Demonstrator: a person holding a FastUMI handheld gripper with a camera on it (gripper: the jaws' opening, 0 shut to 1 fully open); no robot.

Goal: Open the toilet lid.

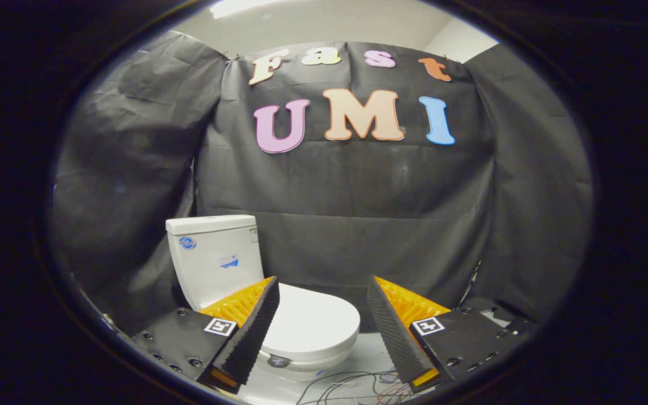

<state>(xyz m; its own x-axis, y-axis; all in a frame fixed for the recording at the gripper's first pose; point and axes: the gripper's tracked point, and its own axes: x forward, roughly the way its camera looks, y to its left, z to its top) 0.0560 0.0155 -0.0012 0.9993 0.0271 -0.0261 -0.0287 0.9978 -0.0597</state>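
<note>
A white toilet stands ahead against the black cloth wall, its tank (pixel 214 256) behind and to the left. The lid (pixel 310 320) lies flat and closed over the bowl. My gripper (pixel 321 332) is open, its fingers spread wide with nothing between them. The left finger (pixel 253 332) overlaps the lid's left side in the view, and the right finger (pixel 394 332) sits to the right of the bowl. The lid's front edge (pixel 307 351) shows between the fingers, a little beyond and below them. A small dark round button (pixel 279 361) sits on the bowl's front.
Loose thin wires (pixel 352 388) lie on the pale floor just in front of the toilet. Black cloth walls close in behind and on both sides. Open floor lies to the right of the bowl.
</note>
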